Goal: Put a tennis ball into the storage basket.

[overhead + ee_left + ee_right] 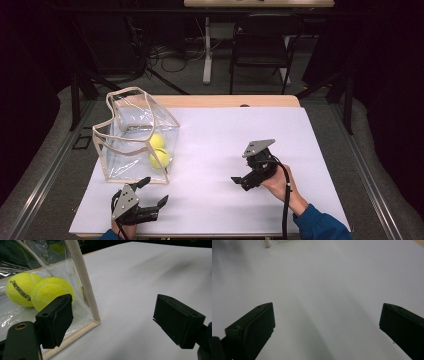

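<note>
Just in front of the clear bag (136, 137) holding two tennis balls (159, 151), the left gripper (148, 191) gapes wide, nearer than the equally wide right gripper (239, 183)

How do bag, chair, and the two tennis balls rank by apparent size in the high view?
1. Bag, though the chair sits farther off, so this is unsure.
2. Chair.
3. Front ball and rear ball look alike.
</note>
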`<action>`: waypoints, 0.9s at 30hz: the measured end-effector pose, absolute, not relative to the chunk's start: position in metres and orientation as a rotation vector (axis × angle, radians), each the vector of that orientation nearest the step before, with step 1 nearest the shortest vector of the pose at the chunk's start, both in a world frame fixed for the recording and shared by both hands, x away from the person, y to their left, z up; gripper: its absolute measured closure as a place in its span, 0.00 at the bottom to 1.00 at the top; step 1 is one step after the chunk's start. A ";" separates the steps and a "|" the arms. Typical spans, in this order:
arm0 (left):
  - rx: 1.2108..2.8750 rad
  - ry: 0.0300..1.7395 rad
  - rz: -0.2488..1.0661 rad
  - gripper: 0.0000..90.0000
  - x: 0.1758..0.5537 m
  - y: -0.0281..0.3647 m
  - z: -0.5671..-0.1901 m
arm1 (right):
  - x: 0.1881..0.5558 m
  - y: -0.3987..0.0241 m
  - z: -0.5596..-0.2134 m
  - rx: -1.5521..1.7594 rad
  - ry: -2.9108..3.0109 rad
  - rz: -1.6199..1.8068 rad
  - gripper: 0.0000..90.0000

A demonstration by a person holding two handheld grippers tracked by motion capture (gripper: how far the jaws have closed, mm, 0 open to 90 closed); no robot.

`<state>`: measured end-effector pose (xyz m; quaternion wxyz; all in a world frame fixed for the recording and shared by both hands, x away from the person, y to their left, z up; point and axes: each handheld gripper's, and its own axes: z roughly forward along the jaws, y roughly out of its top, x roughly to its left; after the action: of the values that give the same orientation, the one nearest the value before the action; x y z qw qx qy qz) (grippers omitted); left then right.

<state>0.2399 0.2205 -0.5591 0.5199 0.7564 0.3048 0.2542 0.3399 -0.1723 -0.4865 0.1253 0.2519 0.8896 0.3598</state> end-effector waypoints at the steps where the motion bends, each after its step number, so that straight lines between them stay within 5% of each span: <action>1: 1.812 0.730 0.609 0.18 0.240 0.221 -0.559 | 0.339 -0.174 -0.488 0.739 2.586 1.058 0.00; 27: 1.817 0.733 0.617 0.18 0.240 0.220 -0.559 | 0.312 -0.209 -0.529 0.883 2.556 1.075 0.00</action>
<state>0.2400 0.2200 -0.5592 0.5174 0.7570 0.3055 0.2569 0.3125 -0.2086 -0.5293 0.1157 0.3014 0.8724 0.3670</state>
